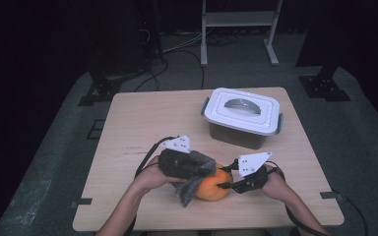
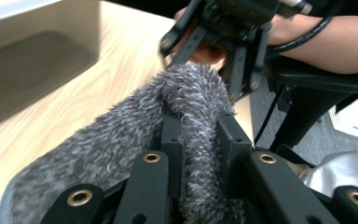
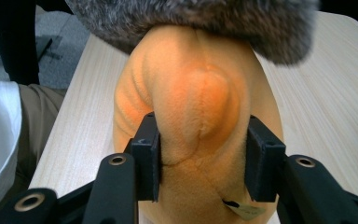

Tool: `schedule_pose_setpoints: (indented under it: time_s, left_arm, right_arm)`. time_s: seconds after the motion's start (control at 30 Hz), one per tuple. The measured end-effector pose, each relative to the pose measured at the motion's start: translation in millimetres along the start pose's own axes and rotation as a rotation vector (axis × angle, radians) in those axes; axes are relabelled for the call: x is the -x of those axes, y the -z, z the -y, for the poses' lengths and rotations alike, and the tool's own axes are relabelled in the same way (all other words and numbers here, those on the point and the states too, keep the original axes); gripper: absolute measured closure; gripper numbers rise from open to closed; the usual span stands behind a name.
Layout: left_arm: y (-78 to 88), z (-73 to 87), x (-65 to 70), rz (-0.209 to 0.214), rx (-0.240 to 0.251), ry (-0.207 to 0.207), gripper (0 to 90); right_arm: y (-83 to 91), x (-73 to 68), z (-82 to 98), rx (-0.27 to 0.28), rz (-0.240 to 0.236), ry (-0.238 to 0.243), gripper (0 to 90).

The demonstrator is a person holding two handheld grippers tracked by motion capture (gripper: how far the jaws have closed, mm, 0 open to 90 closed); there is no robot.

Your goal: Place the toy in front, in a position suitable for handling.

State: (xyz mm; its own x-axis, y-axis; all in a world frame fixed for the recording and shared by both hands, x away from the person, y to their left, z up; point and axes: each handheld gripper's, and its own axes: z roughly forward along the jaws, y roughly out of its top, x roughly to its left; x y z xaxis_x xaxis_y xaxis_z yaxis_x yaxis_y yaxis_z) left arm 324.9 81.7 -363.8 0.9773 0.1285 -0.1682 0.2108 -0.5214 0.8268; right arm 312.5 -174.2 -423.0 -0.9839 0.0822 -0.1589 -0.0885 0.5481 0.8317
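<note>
Low in the high view, your forearms come up from the bottom edge and meet just below the middle of the frame. Your left gripper sits left of centre there, its jaws pinched tight on a fold of grey fuzzy cloth. In the left gripper view that cloth bunches up between the two black jaws at the lower middle and drapes off toward the lower left.

Your right gripper sits just right of centre in the high view, its jaws clamped at a middling width on the orange plush toy. In the right gripper view the toy bulges up between the two pads, a small tag hangs at its lower right, and the grey cloth lies across its top along the upper edge of the frame. The toy rests on the wooden table, touching the cloth.

Farther up the high view, right of centre, a lidded plastic box with a white lid stands well apart from the toy.
</note>
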Motion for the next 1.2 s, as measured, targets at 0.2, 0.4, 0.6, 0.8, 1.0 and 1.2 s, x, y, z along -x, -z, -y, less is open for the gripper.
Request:
schedule_pose_setpoints:
  time_s: [0.2,0.4,0.6,0.8,1.0,1.2]
  left_arm:
    - [-15.6,-5.5,-2.0,0.017,-0.029,-0.013,75.5]
    - [7.7,10.0,-8.9,-0.060,-0.014,0.026,75.4]
    - [23.8,33.1,-13.3,-0.089,-0.041,0.063,75.0]
    - [25.6,39.8,-14.3,-0.043,0.032,0.088,75.1]
    - [17.6,11.6,-2.4,-0.009,0.043,0.013,75.1]
    - [-9.3,-16.6,8.5,0.051,0.013,-0.058,75.0]
  right_arm:
    - [4.4,-1.7,4.2,-0.011,0.008,0.000,54.0]
    - [10.5,2.9,11.6,0.002,0.017,0.001,53.9]
    - [11.8,5.2,13.8,0.012,0.018,-0.028,53.2]
    - [10.6,6.2,13.6,0.023,0.017,-0.044,52.5]
    - [8.2,6.2,11.0,0.023,0.032,-0.059,52.4]
    - [3.8,5.0,6.4,0.029,0.036,-0.076,51.8]
